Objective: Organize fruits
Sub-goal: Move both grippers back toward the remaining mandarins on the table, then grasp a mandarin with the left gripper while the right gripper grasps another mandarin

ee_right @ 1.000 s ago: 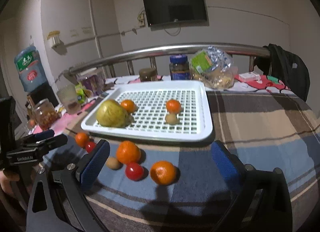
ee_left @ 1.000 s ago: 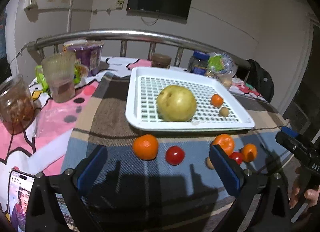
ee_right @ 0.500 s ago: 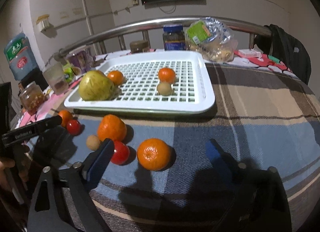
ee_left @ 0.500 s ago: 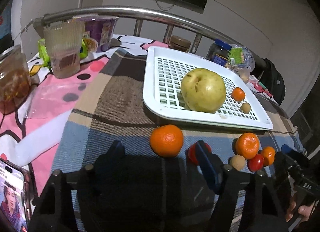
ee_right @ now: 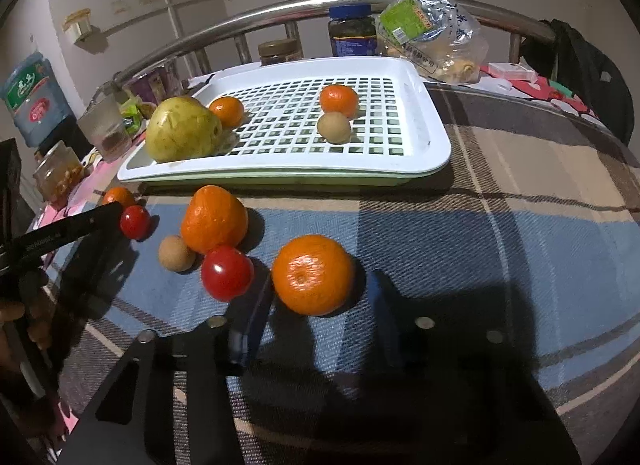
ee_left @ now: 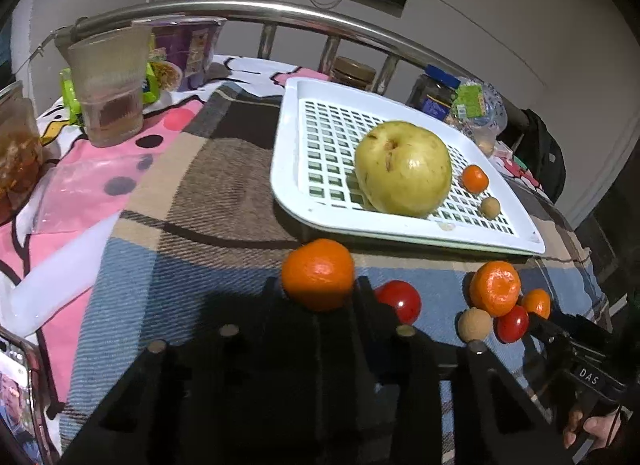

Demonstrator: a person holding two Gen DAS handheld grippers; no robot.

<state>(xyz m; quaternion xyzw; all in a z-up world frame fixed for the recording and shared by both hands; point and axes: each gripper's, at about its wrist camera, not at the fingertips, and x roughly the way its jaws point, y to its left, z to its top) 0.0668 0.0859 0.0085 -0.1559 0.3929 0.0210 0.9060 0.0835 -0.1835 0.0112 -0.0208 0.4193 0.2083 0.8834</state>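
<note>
A white slotted tray on the plaid cloth holds a yellow-green pear, small oranges and a brown longan. In the left wrist view my left gripper has its fingers close on both sides of an orange in front of the tray; contact is unclear. A red tomato lies just right of it. In the right wrist view my right gripper is open around another orange, with a tomato, a longan and a bigger orange to its left.
A steel rail runs behind the table. A plastic cup, jars, a snack bag and a glass jar stand along the back and left. A phone lies at the near left.
Both grippers moved forward and down to the loose fruit. The left fingers narrowed around the orange; the right fingers now flank the other orange.
</note>
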